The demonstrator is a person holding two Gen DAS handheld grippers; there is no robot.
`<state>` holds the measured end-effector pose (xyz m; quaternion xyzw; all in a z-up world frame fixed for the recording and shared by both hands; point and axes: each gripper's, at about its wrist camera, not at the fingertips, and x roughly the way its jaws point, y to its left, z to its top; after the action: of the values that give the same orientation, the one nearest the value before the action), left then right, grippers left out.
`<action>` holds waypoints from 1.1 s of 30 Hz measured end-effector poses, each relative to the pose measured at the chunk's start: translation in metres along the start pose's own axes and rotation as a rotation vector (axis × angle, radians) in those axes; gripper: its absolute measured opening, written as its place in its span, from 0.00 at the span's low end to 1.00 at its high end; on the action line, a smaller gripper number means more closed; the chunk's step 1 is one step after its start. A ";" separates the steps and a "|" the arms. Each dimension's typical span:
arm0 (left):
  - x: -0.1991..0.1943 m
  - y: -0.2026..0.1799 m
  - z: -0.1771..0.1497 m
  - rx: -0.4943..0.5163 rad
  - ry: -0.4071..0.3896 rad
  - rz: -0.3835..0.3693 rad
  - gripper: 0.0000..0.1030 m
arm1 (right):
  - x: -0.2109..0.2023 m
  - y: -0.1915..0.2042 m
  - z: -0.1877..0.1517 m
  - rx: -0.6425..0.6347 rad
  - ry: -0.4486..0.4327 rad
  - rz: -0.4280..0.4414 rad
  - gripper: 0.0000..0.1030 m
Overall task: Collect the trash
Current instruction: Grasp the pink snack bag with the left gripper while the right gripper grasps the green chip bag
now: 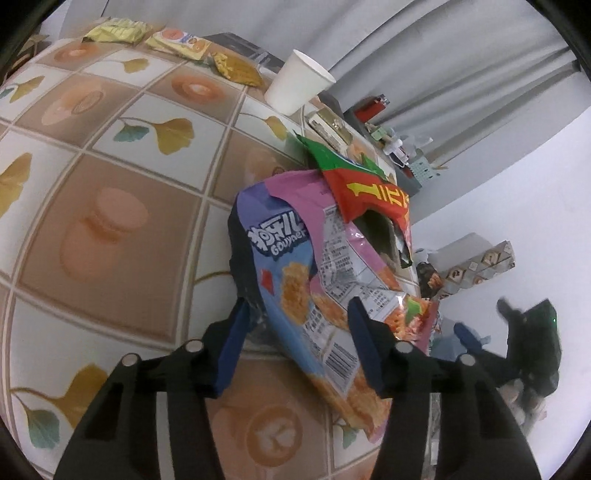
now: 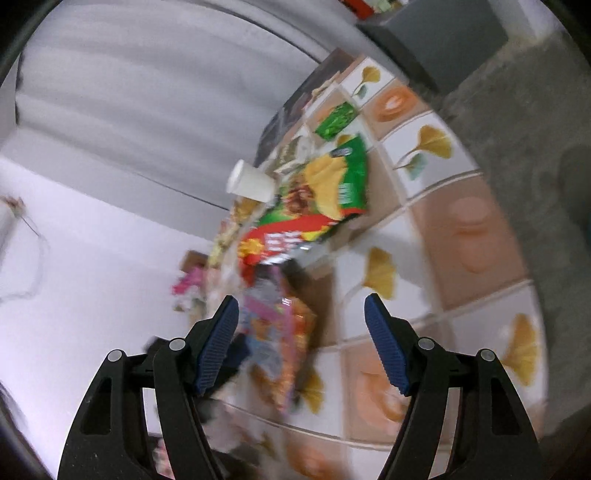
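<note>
A crumpled pink and blue snack bag lies at the table's edge, between the fingers of my left gripper, whose jaws stand apart around it. A red and green chip bag lies just beyond it, partly overlapping. My right gripper is open and empty, just above the same pink bag, with the red and green bag further ahead. The right wrist view is blurred by motion.
A white paper cup stands on the leaf-patterned tablecloth. Yellow wrappers and a biscuit pack lie at the far edge. A small green packet lies further back. White floor lies beyond the table edge.
</note>
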<state>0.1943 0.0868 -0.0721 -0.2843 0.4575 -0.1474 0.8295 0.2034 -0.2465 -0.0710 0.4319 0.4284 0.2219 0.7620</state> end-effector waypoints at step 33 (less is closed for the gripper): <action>-0.010 0.008 0.004 0.018 -0.046 -0.007 0.03 | 0.134 -0.026 0.027 0.477 -0.005 0.202 0.07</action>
<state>0.1922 0.0998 -0.0682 -0.2819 0.4358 -0.1477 0.8419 0.2964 -0.1780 -0.1476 0.6404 0.4214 0.1885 0.6138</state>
